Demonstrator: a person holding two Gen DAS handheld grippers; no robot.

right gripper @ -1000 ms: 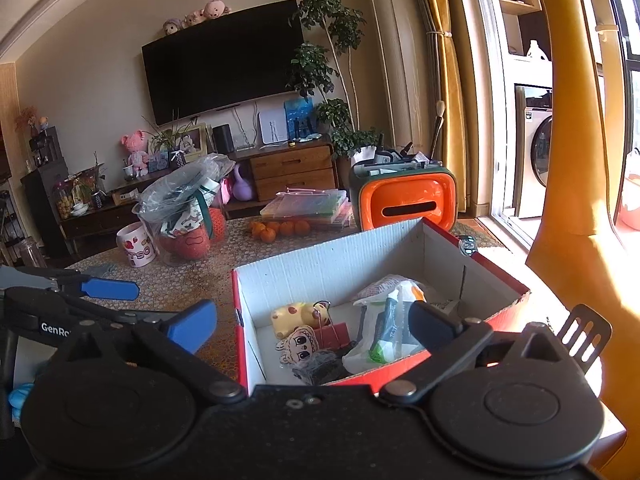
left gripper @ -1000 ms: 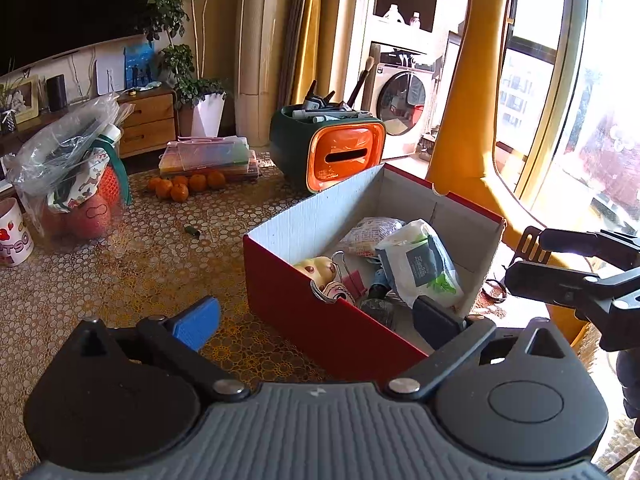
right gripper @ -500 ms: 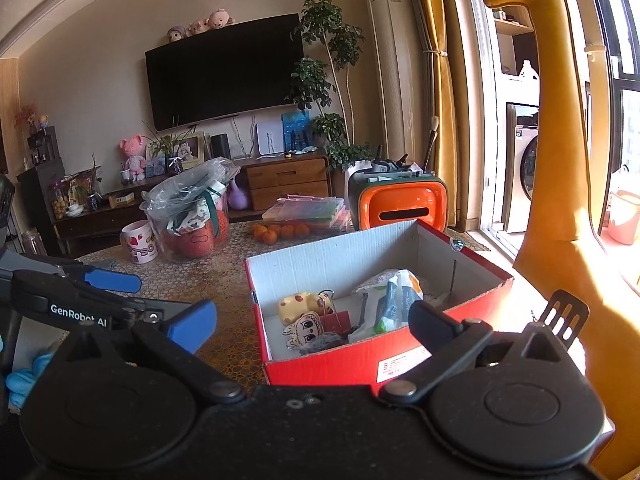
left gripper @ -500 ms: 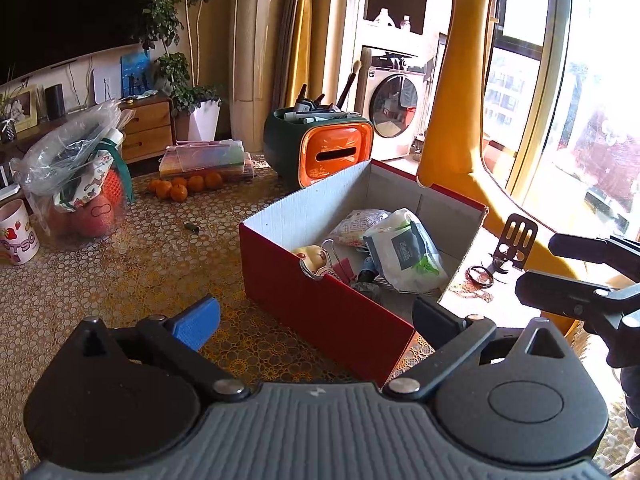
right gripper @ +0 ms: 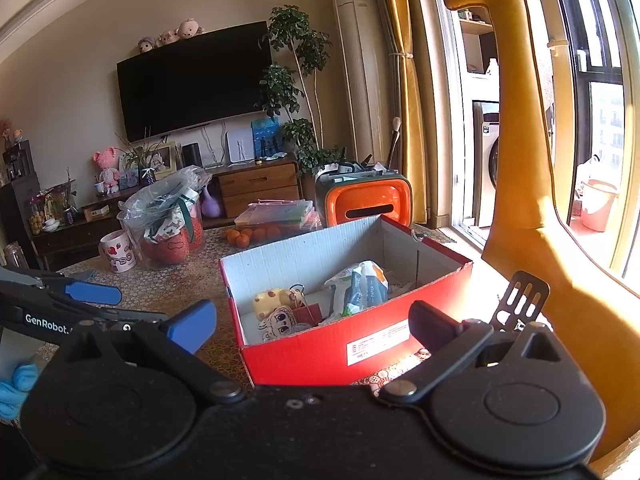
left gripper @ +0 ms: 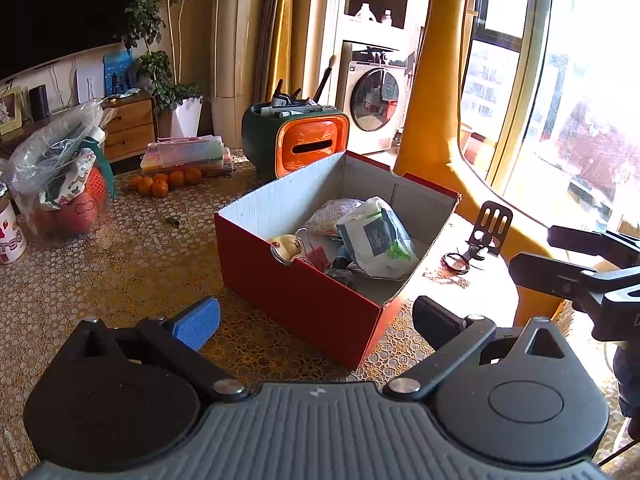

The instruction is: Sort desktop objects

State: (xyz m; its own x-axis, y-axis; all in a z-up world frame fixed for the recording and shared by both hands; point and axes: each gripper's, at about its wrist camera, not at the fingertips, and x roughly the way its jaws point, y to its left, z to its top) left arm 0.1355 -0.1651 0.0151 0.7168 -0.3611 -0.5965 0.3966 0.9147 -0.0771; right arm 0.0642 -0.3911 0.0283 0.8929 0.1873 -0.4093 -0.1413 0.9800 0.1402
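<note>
A red cardboard box (left gripper: 304,296) (right gripper: 320,350) stands on the table, holding a tissue pack (left gripper: 376,236) (right gripper: 366,286), a snack bag (left gripper: 334,214), a yellow plush toy (right gripper: 272,298) and small items. My left gripper (left gripper: 316,320) is open and empty, a little short of the box's near corner. My right gripper (right gripper: 312,322) is open and empty, short of the box's front wall. A black phone stand (left gripper: 490,226) (right gripper: 520,298) stands on the table to the right of the box.
An orange and green organizer (left gripper: 296,142) (right gripper: 366,202) stands behind the box. Oranges (left gripper: 164,182), a flat plastic case (left gripper: 186,152), a plastic bag of goods (left gripper: 56,172) and a mug (right gripper: 118,256) are at the left. A yellow giraffe figure (right gripper: 520,160) stands at the right.
Both grippers have drawn back from the box and risen, so the box looks smaller and farther. Both stay open and empty.
</note>
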